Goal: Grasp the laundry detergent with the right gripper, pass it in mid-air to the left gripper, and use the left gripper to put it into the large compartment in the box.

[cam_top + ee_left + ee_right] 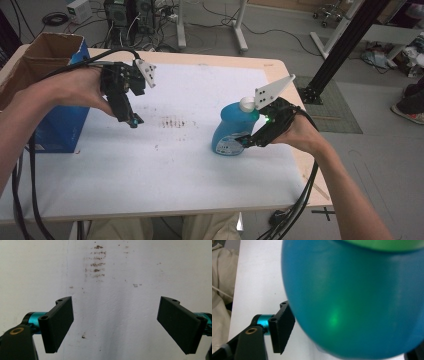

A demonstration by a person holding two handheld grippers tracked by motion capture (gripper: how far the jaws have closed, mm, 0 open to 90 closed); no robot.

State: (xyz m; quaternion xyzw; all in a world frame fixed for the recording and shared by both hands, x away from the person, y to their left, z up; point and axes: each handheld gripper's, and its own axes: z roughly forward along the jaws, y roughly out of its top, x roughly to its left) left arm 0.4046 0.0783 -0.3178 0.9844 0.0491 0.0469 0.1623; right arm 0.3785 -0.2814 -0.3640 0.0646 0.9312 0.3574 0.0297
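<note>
Gripping the blue detergent bottle (231, 131) standing right of centre on the white surface (165, 165), the right gripper (252, 131) appears mid-grasp, while the left gripper (131, 119), jaws spread wide, hovers empty; lifting likely requires firm closure.

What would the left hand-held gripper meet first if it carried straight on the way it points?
Probably the white table surface: the left hand-held gripper points down at it, jaws open, nothing between them, near the brown smudges.

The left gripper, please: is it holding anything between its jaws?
No, the left gripper has its jaws wide apart, with bare, stained table between them.
</note>
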